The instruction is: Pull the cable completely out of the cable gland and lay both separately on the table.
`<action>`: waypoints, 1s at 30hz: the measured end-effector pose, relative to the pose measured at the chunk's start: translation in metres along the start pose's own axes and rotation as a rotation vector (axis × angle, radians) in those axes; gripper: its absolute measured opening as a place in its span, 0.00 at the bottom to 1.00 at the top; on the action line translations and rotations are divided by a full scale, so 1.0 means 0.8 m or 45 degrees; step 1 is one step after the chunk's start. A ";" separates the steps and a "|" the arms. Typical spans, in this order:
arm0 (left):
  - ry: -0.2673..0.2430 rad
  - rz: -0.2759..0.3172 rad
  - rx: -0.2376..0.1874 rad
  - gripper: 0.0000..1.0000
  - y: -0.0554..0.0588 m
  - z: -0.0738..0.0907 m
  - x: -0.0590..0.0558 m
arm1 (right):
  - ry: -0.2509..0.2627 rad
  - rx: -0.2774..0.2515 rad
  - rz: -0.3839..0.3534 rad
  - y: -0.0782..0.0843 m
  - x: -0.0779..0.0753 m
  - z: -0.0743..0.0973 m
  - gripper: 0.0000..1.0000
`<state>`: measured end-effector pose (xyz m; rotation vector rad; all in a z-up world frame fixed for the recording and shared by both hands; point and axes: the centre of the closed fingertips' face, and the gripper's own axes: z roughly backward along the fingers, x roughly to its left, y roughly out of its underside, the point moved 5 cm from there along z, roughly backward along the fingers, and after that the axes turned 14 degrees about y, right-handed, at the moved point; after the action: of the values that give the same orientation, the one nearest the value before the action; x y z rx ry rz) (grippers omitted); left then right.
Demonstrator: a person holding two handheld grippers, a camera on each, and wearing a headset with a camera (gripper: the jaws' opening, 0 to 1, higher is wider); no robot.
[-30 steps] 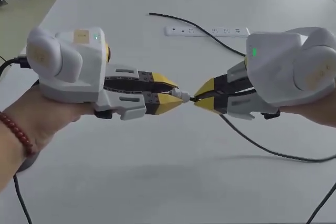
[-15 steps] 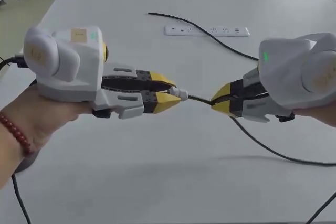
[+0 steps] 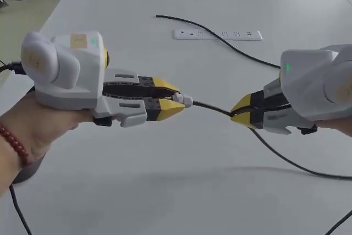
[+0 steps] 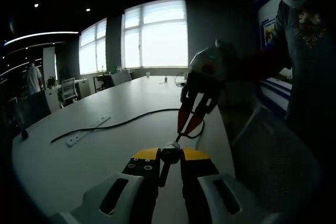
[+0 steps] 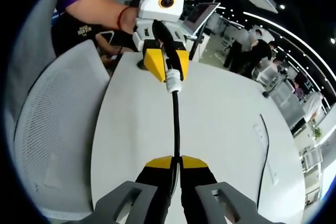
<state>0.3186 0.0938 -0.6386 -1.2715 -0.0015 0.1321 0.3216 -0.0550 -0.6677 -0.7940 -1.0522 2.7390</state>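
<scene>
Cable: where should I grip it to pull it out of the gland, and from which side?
Grip the straight black cable just outside the cable gland, jaws across it, coming from the side opposite the left gripper; a pull there likely runs along the gland's axis.

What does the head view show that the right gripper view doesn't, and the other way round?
The head view adds the green light on the right tongs. The right gripper view adds a mesh chair and people standing far off. Both share the left tongs shut on the white cable gland, the black cable running to the right tongs, and the white table.
</scene>
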 end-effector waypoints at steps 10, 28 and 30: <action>-0.010 0.000 0.005 0.16 0.001 0.006 0.001 | -0.003 0.022 0.015 0.008 0.000 0.000 0.00; -0.064 0.016 0.002 0.16 0.010 0.012 0.011 | 0.017 0.111 -0.017 0.044 -0.009 -0.002 0.00; -0.078 0.017 0.004 0.16 0.011 0.013 0.013 | 0.020 0.124 -0.023 0.049 -0.011 -0.003 0.00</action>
<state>0.3271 0.1072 -0.6446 -1.2641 -0.0454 0.1820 0.3335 -0.0857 -0.6906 -0.7860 -0.9109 2.7398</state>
